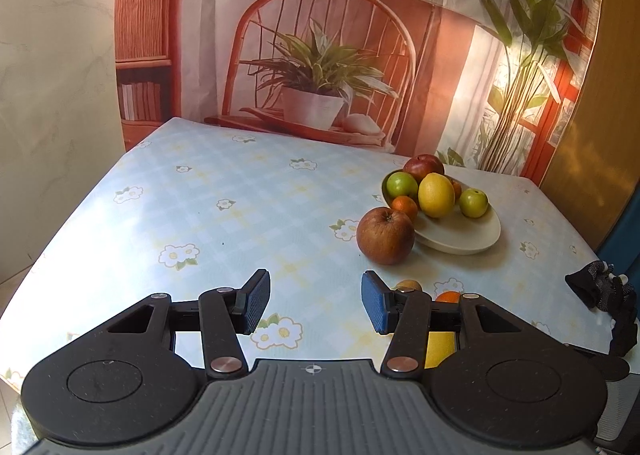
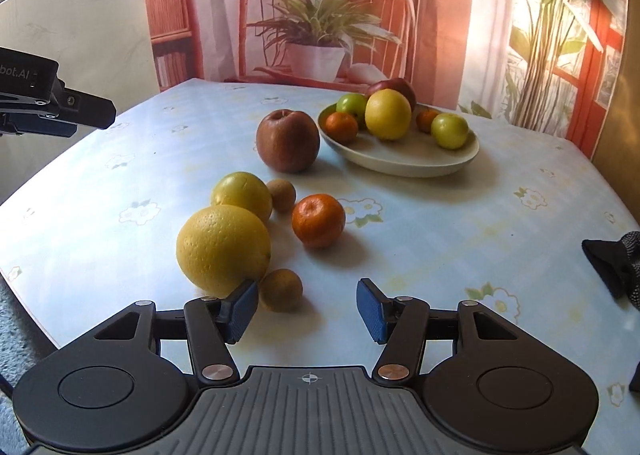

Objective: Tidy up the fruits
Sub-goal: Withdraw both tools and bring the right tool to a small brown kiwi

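A cream oval plate holds a lemon, two green apples, two mandarins and a red apple. A brown-red apple rests on the table against the plate's left rim. Loose on the table lie a big yellow orange, a second yellow fruit, a mandarin and two small brown fruits. My right gripper is open and empty, just behind the nearest brown fruit. My left gripper is open and empty over bare cloth left of the fruit.
The table has a pale blue flowered cloth. A printed backdrop hangs behind its far edge. A black glove lies at the right edge. The left gripper's side shows at the far left of the right wrist view.
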`<state>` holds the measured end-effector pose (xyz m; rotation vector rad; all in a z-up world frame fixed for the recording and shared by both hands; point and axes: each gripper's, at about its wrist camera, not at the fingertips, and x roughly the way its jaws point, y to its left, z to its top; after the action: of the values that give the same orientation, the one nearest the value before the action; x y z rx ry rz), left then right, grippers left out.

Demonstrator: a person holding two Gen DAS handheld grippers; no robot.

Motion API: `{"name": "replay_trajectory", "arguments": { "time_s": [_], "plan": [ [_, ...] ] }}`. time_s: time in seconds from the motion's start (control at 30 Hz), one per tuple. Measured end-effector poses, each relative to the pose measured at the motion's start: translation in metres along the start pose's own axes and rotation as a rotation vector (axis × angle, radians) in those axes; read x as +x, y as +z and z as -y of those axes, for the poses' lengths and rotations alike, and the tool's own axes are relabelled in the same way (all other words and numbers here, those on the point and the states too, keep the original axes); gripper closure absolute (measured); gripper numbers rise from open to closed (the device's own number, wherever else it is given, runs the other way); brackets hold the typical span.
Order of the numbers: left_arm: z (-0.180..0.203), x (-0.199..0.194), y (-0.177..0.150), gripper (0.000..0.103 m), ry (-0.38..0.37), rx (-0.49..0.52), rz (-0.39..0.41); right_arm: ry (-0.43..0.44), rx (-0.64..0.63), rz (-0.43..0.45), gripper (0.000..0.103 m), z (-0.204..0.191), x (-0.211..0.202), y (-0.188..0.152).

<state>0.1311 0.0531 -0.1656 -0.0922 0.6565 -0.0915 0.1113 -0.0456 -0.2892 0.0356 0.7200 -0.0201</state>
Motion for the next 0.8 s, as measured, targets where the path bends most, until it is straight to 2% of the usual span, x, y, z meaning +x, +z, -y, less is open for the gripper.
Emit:
{"name": "replay_trajectory", "arguments": {
  "time_s": [0.3,0.37,0.4,0.5,0.57,0.8],
  "plan": [
    [-0.002,0.012,-0.007,0.05,-0.007,0.0,-0.036,0.023,-0.071,0.012,0.063,-0.002,0.013,-0.004],
    [-0.005,0.013,-0.008,0.05,0.003,-0.019,-0.054,0.054,-0.065,0.021,0.069,0.003,0.016,-0.002],
    [-0.005,0.013,-0.009,0.05,0.008,-0.022,-0.061,0.075,-0.051,0.017,0.076,0.006,0.017,0.0],
    [-0.005,0.013,-0.011,0.05,0.007,-0.015,-0.062,0.101,-0.052,0.016,0.078,0.013,0.019,0.003],
    [-0.006,0.015,-0.012,0.05,0.005,-0.018,-0.064,0.095,-0.046,0.056,0.078,0.02,0.018,0.0],
    [-0.01,0.018,-0.013,0.05,0.023,-0.046,-0.059,0.02,0.105,0.181,0.078,0.047,0.006,-0.012]
  ]
}}
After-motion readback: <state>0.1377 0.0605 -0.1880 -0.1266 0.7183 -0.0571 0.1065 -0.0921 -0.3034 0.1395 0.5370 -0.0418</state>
